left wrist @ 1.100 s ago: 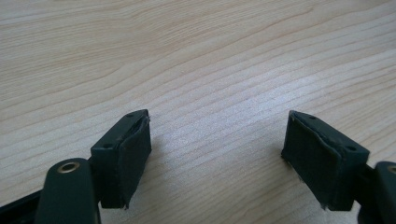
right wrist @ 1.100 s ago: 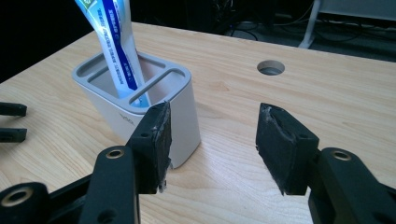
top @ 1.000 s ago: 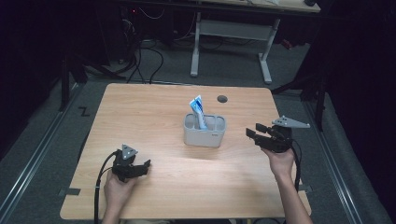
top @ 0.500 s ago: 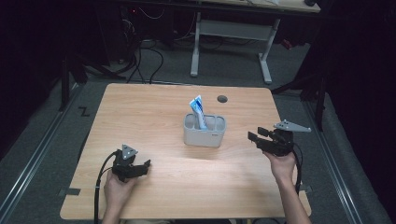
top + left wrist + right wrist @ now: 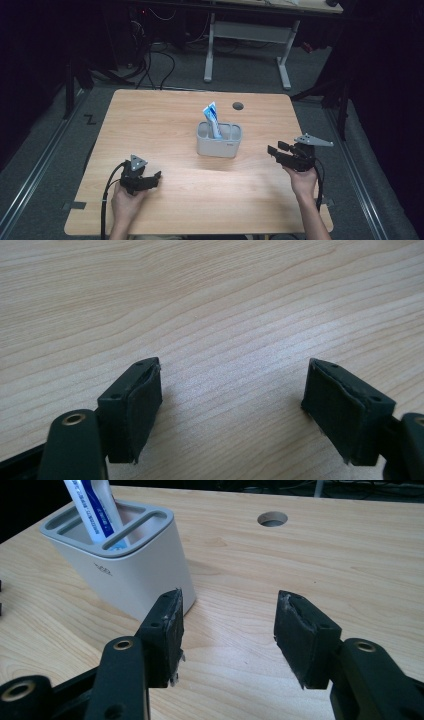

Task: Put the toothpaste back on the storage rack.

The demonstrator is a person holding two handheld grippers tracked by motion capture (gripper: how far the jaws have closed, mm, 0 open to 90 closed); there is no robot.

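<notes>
Wooden table [image 5: 165, 125] amid dark room

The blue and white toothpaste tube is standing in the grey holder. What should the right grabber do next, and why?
Probably ease the right gripper toward the grey slotted plastic holder, then up to the blue and white toothpaste tube: its jaws stand open and empty beside the holder, apart from it.

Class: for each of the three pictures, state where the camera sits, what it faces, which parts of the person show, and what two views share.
High view: above the person's side, facing the table; forearms, left tool, right tool.
Left gripper view: on that tool, facing bare wood.
Right gripper view: on that tool, facing holder.
Shared by high and right gripper views: holder, toothpaste tube, table hole.
</notes>
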